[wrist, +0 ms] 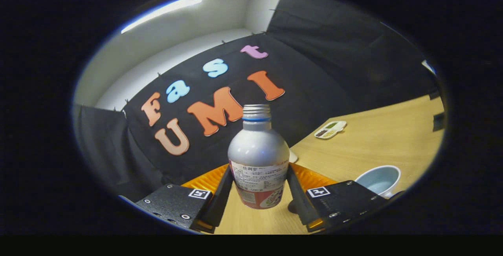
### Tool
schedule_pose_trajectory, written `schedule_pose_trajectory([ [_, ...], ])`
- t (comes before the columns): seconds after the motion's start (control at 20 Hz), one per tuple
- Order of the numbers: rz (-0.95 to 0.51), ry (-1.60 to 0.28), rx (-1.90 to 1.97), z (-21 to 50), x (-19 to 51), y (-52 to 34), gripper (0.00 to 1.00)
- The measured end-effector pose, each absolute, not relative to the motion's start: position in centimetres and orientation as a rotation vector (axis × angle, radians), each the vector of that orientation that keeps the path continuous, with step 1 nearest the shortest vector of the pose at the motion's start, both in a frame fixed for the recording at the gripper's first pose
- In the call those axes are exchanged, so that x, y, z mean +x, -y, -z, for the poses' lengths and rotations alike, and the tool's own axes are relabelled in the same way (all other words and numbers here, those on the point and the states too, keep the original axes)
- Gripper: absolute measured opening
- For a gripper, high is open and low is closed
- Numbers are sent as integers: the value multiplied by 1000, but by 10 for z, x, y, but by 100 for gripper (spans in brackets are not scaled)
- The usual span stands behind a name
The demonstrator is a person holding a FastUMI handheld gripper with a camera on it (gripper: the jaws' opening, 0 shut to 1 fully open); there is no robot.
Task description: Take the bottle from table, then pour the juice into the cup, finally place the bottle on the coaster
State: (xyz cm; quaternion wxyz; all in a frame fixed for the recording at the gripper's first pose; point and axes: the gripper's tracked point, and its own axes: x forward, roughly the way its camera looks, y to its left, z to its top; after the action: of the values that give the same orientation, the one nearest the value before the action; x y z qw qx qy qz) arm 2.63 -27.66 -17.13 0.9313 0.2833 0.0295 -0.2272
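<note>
Your fingers [259, 193] clamped on the silver uncapped metal bottle [258, 158], bottle lifted above the light wooden counter [377, 138], pale blue round cup [379, 180] right of the bottle, small white tray [330, 129] beyond it.

A recording booth: black cloth wall [314, 71] hung behind a wooden table [385, 138], white room wall [177, 32] at upper left.

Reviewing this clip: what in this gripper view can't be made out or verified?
- Coaster: the orange ribbed surface behind the bottle may be it; bottle and fingers hide most of it.
- Juice level: the bottle is opaque.
- Cup: its base is cut off by the gripper body, and its contents are unclear.
- Small tray on the table: contents too small.
- White object behind the bottle: mostly hidden.
</note>
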Motion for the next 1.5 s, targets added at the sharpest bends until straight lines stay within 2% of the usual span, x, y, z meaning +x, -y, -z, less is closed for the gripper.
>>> schedule_pose_trajectory([
  [0.25, 456, -181, 223, 179, 48, 277, 74],
  [0.5, 425, -267, 79, 199, 62, 271, 75],
  [0.9, 424, -386, 73, 257, 54, 265, 75],
  [1.5, 433, -385, 149, 279, 50, 265, 79],
])
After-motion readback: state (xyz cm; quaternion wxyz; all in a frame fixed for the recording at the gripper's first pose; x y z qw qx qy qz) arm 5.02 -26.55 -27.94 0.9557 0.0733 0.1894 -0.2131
